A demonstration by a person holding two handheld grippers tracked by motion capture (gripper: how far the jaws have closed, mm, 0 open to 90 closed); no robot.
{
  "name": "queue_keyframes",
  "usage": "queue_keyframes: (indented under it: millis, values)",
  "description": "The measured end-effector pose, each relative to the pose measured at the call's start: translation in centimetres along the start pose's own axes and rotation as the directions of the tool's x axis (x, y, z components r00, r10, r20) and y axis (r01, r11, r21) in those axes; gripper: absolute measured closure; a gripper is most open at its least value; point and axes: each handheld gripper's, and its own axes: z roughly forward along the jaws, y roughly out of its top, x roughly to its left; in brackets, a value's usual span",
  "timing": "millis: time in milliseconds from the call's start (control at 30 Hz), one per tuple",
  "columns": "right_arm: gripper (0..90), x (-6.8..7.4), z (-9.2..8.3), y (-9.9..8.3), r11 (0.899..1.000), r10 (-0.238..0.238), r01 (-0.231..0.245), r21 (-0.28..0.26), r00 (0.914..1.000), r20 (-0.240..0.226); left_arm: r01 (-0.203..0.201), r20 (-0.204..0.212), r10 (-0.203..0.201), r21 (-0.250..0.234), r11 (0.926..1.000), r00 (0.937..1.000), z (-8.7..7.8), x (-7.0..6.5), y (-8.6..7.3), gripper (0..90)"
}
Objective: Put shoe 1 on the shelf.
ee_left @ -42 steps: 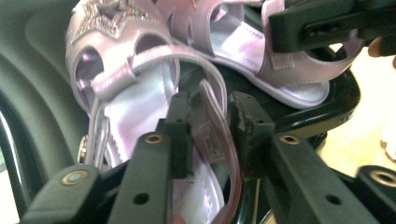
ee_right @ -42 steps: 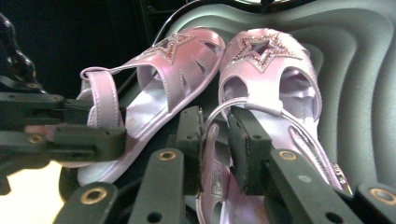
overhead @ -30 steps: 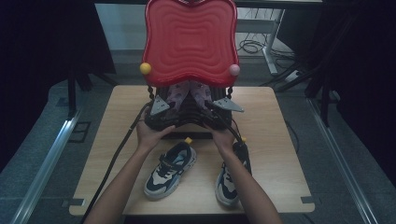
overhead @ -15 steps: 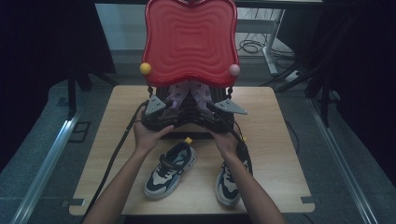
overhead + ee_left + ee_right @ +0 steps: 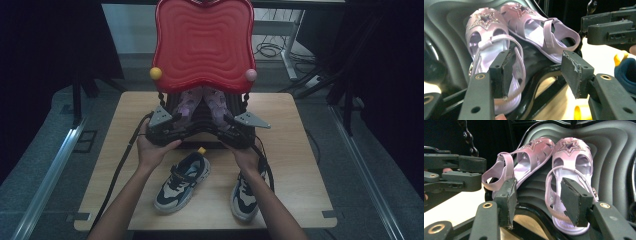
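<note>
Two lilac sandals with glitter stars lie side by side on a black ribbed shelf point(image 5: 200, 120) under a red wavy panel point(image 5: 202, 45). In the high view they are the left sandal point(image 5: 187, 102) and the right sandal point(image 5: 218, 104). My left gripper point(image 5: 181, 122) and right gripper point(image 5: 223, 125) point at them from the front, each in a hand. In the left gripper view my left gripper point(image 5: 537, 72) is open before a sandal point(image 5: 486, 45). My right gripper point(image 5: 541, 200) has just been opening; its pads press on nothing, with a sandal point(image 5: 571, 162) just behind.
Two dark blue and white sneakers, one point(image 5: 182, 182) and the other point(image 5: 245, 197), lie on the wooden table point(image 5: 295, 165) in front of the rack. A yellow ball point(image 5: 155, 73) and a pink ball point(image 5: 250, 75) sit at the panel's lower corners. Cables trail over the left side of the table.
Both hands have drawn the grippers back a little from the shelf and slightly apart. The sandals stay on the shelf and the sneakers have not moved.
</note>
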Motion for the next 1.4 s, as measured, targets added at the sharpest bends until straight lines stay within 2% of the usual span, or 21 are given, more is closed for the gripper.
queue_keyframes:
  millis: [200,567,767,867,1100,1400]
  values:
    - [46.6,-0.3,-0.9,-0.5,1.000,-0.017,0.017,0.013,0.9998,0.007,0.011,0.005,-0.012,0.027,0.9996,0.9999,-0.5,-0.3,-0.7,43.0]
    - [46.6,-0.6,-2.7,-1.6,0.999,-0.004,0.005,0.037,1.0000,-0.005,0.055,0.024,-0.056,0.052,0.9971,0.9981,-1.9,-0.9,-2.5,42.5]
    - [46.6,-0.6,-3.5,-2.2,0.999,0.024,-0.023,0.044,0.9996,-0.013,0.083,0.036,-0.084,0.029,0.9961,0.9958,-3.1,-1.2,-3.4,42.7]
    - [46.6,-0.5,-4.0,-2.6,0.999,0.021,-0.020,0.046,0.9997,-0.013,0.089,0.051,-0.090,0.024,0.9957,0.9946,-3.7,-1.6,-3.9,42.5]
    - [46.6,-0.3,-5.3,-3.5,0.999,0.022,-0.021,0.049,0.9995,-0.022,0.099,0.058,-0.102,0.040,0.9942,0.9931,-4.8,-2.2,-5.0,42.2]
    - [46.6,-0.2,-6.8,-4.5,0.998,0.035,-0.032,0.061,0.9987,-0.038,0.124,0.064,-0.128,0.061,0.9904,0.9897,-5.4,-2.6,-6.3,42.1]
